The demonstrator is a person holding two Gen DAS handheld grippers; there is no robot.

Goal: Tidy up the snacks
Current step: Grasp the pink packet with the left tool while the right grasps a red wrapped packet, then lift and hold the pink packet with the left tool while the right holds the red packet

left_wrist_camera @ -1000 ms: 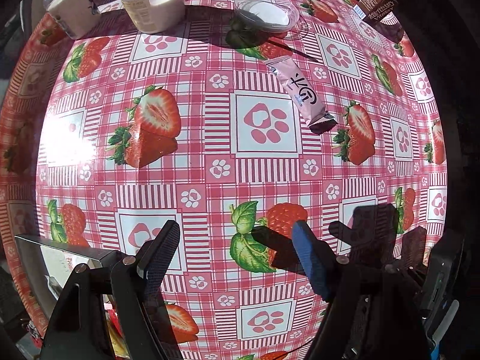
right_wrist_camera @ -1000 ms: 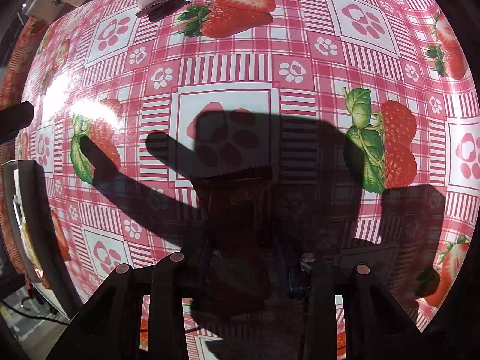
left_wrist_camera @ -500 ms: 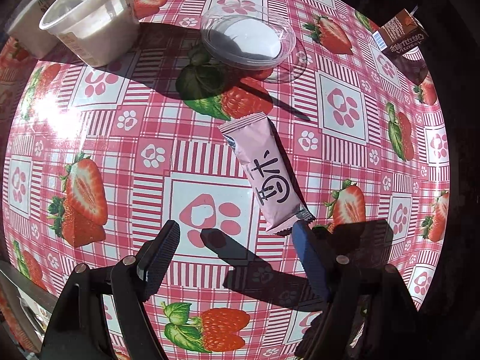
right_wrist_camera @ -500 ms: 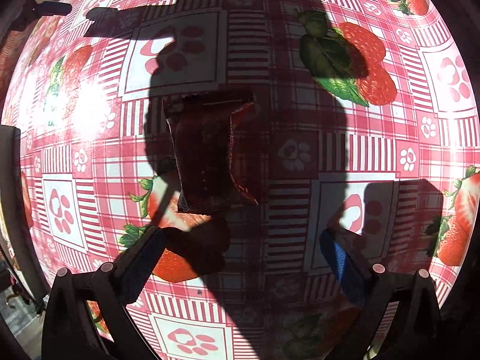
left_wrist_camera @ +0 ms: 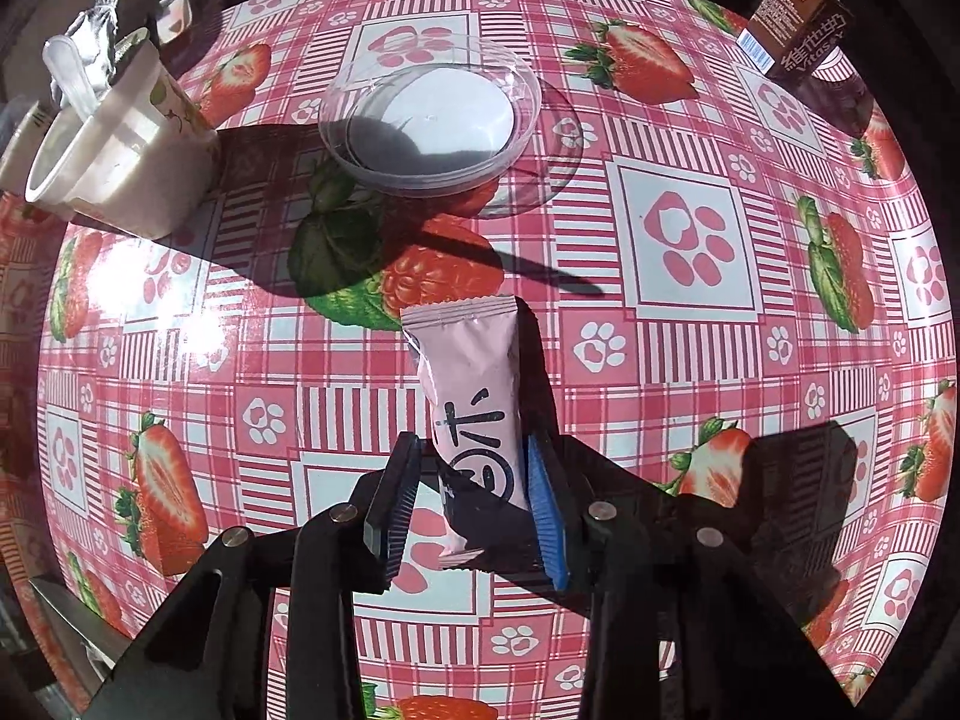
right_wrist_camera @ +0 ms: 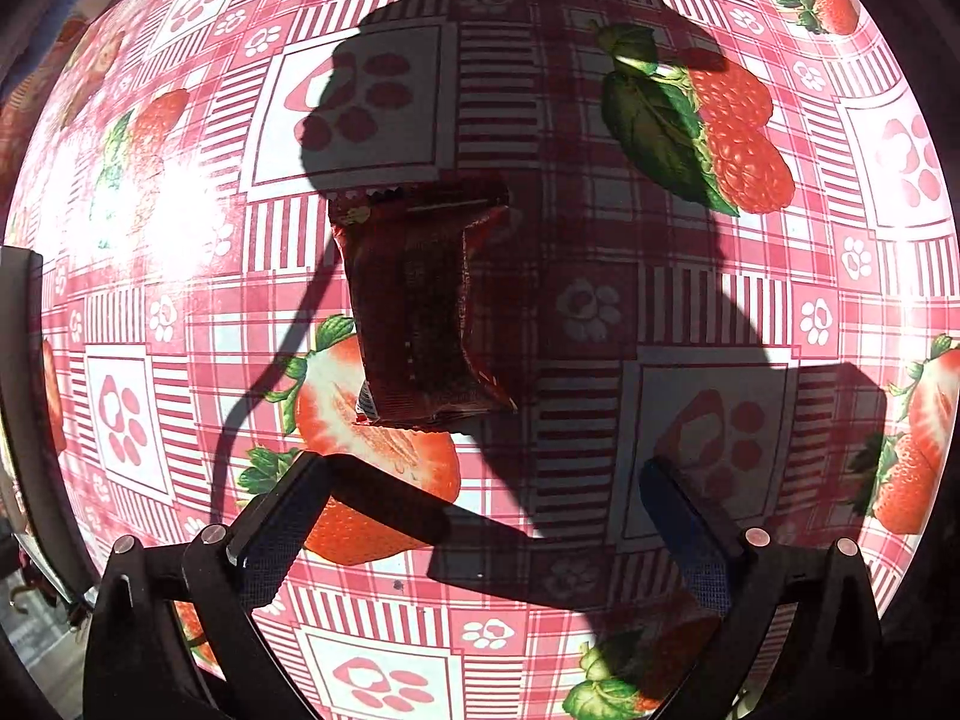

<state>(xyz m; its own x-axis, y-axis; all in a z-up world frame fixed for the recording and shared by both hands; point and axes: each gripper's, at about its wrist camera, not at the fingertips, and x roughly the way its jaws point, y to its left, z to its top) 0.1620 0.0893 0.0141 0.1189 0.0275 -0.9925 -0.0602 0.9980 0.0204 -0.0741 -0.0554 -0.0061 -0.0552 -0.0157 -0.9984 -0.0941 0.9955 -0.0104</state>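
Observation:
A pink snack packet (left_wrist_camera: 474, 384) with dark lettering lies lengthwise on the strawberry tablecloth (left_wrist_camera: 690, 240). My left gripper (left_wrist_camera: 474, 480) points down over its near half and its jaws are closing. The blue right pad (left_wrist_camera: 543, 516) lies against one long edge and the black left pad (left_wrist_camera: 396, 504) is at the other. In the right wrist view a dark red snack packet (right_wrist_camera: 420, 306) lies flat in shadow. My right gripper (right_wrist_camera: 480, 468) hangs wide open just short of it, with nothing between its fingers.
Beyond the pink packet stand a clear plastic bowl (left_wrist_camera: 432, 120), a white cup with a plastic spoon (left_wrist_camera: 120, 156) at the far left, and a brown drink carton (left_wrist_camera: 798, 24) at the far right. A dark tray edge (right_wrist_camera: 18, 360) runs along the left of the right wrist view.
My left gripper came over the pink packet and its jaws narrowed around it. My right gripper let go of the dark red packet, opened wide and drew back.

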